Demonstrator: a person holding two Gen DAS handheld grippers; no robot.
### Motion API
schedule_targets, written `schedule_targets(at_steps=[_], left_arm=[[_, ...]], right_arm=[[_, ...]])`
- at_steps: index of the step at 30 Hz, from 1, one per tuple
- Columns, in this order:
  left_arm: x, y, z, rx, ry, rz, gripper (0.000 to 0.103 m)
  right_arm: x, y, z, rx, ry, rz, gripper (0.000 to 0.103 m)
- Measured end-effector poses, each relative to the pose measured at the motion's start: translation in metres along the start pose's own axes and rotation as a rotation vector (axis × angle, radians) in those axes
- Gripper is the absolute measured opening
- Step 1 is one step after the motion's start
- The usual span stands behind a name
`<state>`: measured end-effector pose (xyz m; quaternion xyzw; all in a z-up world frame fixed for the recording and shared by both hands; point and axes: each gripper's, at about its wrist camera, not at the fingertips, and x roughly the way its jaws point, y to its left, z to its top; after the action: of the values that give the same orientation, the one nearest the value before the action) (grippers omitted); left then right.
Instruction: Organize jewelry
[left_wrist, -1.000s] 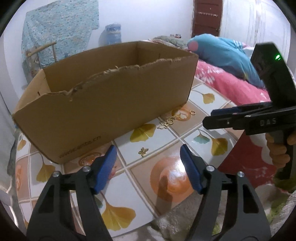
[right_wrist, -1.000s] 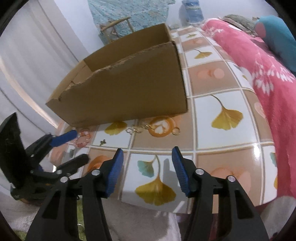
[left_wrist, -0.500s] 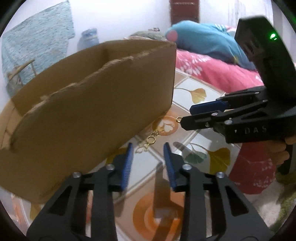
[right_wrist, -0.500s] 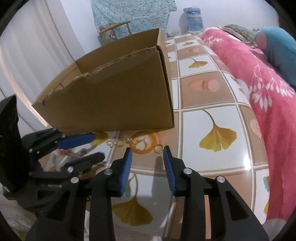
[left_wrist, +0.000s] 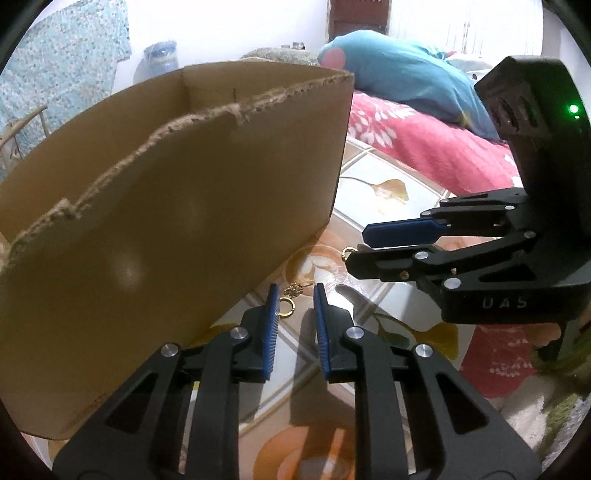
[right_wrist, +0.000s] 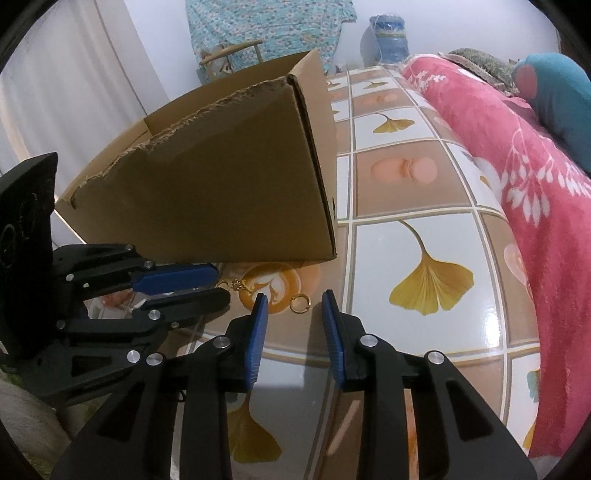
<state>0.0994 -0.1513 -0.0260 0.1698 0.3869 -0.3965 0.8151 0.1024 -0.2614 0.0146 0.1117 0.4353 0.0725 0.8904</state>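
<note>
While both sets of fingers were closing with nothing yet between them, the jewelry lay on the tiled table (right_wrist: 424, 192) just in front of the cardboard box (left_wrist: 177, 206). The left gripper (left_wrist: 294, 291) hovered over a gold ring and chain cluster (left_wrist: 290, 301); the right gripper (right_wrist: 291, 301) aimed at a separate gold ring (right_wrist: 300, 304). These pieces looked light, thin and slippery (likely to skate on the glossy tiles), so a pinch across each ring's hoop seemed safest; the chain, being limp, would probably dangle.
</note>
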Motion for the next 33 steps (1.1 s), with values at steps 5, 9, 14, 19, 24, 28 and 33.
schedule_targets(at_steps=[5, 9, 14, 19, 24, 28, 33], left_arm=[[0.001, 0.003, 0.003, -0.007, 0.024, 0.011, 0.017], [-0.003, 0.007, 0.001, -0.036, 0.052, 0.004, 0.017], [-0.001, 0.012, 0.002, -0.064, 0.066, -0.012, 0.017], [0.002, 0.009, 0.005, -0.04, 0.064, -0.01, 0.017], [0.003, 0.005, 0.007, 0.011, 0.081, 0.02, 0.016], [0.006, 0.005, 0.01, 0.009, 0.086, 0.032, 0.009], [0.008, 0.004, 0.013, 0.015, 0.085, 0.04, 0.007]], right_arm=[[-0.001, -0.003, 0.0, 0.009, -0.004, 0.007, 0.03], [-0.002, -0.006, 0.0, 0.016, -0.008, 0.017, 0.03], [-0.001, -0.007, -0.001, 0.02, -0.008, 0.031, 0.03], [-0.003, -0.006, 0.0, 0.011, -0.014, 0.027, 0.03], [-0.004, -0.006, 0.0, 0.015, -0.018, 0.027, 0.03], [-0.003, -0.007, -0.001, 0.012, -0.016, 0.029, 0.03], [-0.004, -0.007, 0.0, 0.009, -0.017, 0.026, 0.03]])
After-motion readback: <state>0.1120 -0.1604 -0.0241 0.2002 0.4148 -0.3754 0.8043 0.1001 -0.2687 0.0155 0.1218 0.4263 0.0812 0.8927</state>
